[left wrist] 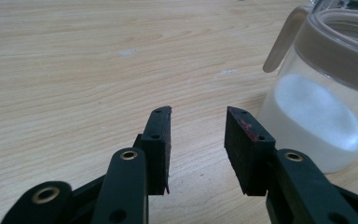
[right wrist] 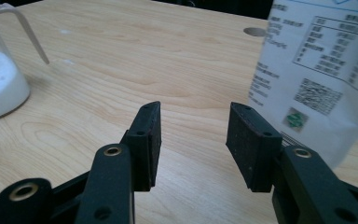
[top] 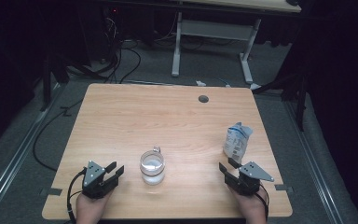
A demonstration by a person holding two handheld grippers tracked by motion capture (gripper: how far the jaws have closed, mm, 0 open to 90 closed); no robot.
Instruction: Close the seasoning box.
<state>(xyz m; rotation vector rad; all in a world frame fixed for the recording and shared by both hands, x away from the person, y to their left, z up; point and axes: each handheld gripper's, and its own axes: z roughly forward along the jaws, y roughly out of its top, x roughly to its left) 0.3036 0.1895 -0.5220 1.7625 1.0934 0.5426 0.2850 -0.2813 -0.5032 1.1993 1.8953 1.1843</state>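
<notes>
A clear glass jar holding white powder stands near the front middle of the wooden table. My left gripper rests to its left, open, jaws pointing at it with nothing between them. In the left gripper view the jar sits just right of the gripper. A white printed bag stands upright at the right side. My right gripper lies just in front of it, open and empty. In the right gripper view the bag rises close behind the right jaw of the gripper, and the jar is far left.
A round cable hole sits near the table's far edge. Beyond the table stands a white desk frame, with cables trailing across the grey floor. The table's wooden surface is bare across its middle and back.
</notes>
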